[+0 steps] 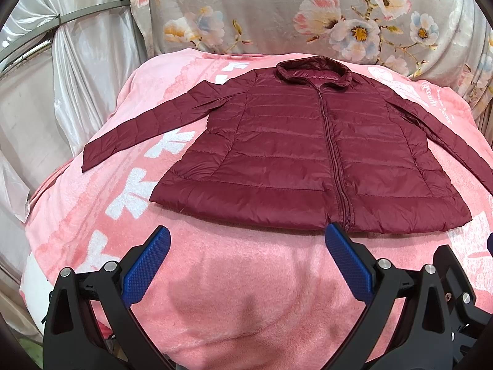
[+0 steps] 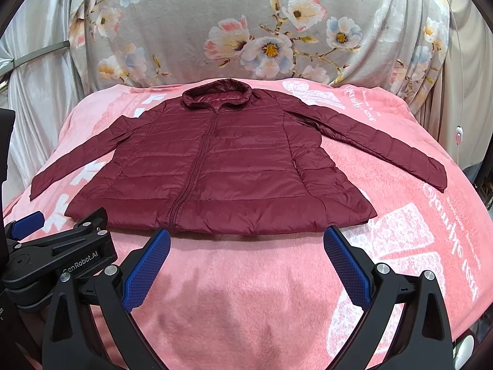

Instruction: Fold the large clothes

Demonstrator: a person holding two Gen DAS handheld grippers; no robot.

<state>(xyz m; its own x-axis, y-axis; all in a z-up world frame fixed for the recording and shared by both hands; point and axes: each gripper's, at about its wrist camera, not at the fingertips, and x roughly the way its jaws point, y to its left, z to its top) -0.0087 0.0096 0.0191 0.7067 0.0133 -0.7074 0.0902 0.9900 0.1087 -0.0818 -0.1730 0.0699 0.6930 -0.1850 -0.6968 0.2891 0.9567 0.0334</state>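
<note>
A maroon quilted puffer jacket (image 1: 308, 154) lies flat and zipped on a pink blanket (image 1: 246, 293), collar away from me, both sleeves spread out to the sides. It also shows in the right wrist view (image 2: 215, 166). My left gripper (image 1: 248, 234) is open and empty, hovering just short of the jacket's hem. My right gripper (image 2: 246, 237) is open and empty, also just short of the hem. The left gripper's body (image 2: 61, 256) shows at the lower left of the right wrist view.
The pink blanket (image 2: 262, 308) has white lettering and covers a raised surface. A floral grey cloth (image 1: 277, 9) hangs behind it. Shiny white curtains (image 1: 71, 61) hang at the left. The blanket drops off at the left and right sides.
</note>
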